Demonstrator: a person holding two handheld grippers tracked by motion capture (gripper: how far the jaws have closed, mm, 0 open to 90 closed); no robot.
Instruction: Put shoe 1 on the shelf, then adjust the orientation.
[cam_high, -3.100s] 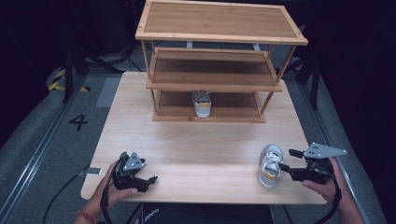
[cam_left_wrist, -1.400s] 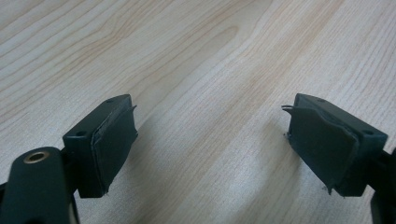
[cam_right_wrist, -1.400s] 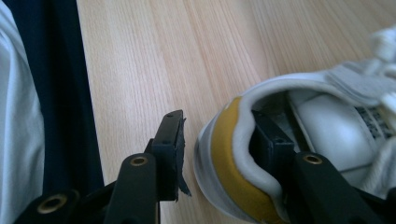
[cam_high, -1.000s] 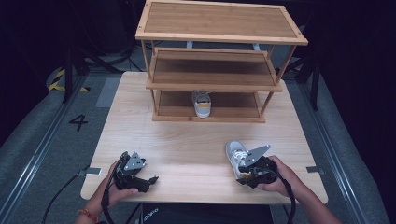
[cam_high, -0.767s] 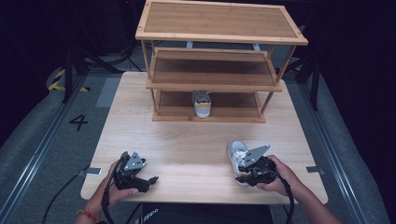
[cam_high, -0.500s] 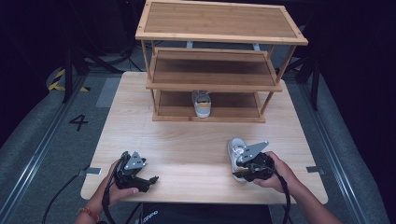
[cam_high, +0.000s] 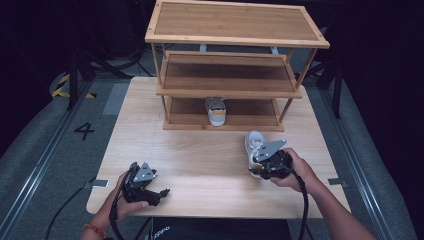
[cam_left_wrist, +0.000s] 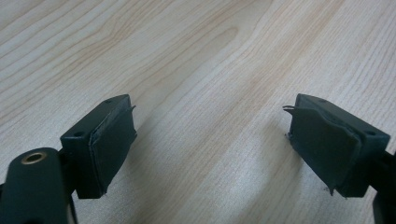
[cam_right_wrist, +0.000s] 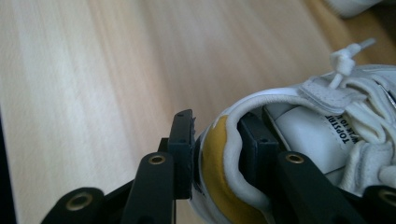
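Note:
A white sneaker (cam_high: 254, 144) with a yellow heel patch lies on the wooden table (cam_high: 200, 155), toe toward the rack. My right gripper (cam_high: 259, 166) is shut on its heel collar. In the right gripper view one jaw sits inside the sneaker (cam_right_wrist: 327, 130) and the other outside on the yellow patch, with the right gripper (cam_right_wrist: 215, 154) pinching the collar. A matching sneaker (cam_high: 216, 111) stands on the bottom shelf of the wooden rack (cam_high: 230, 85). My left gripper (cam_high: 161, 192) rests near the table's front left edge. The left gripper (cam_left_wrist: 210, 135) is open over bare wood.
The three-tier rack fills the back of the table; its middle shelf (cam_high: 227, 75) and top shelf (cam_high: 235, 20) are bare. Open tabletop lies between the two grippers and in front of the rack. Dark floor with a "4" mark (cam_high: 84, 131) is at the left.
My right gripper has carried the sneaker from the table's right edge leftward and a little toward the rack, turning it toe-forward. The left gripper has stayed put.

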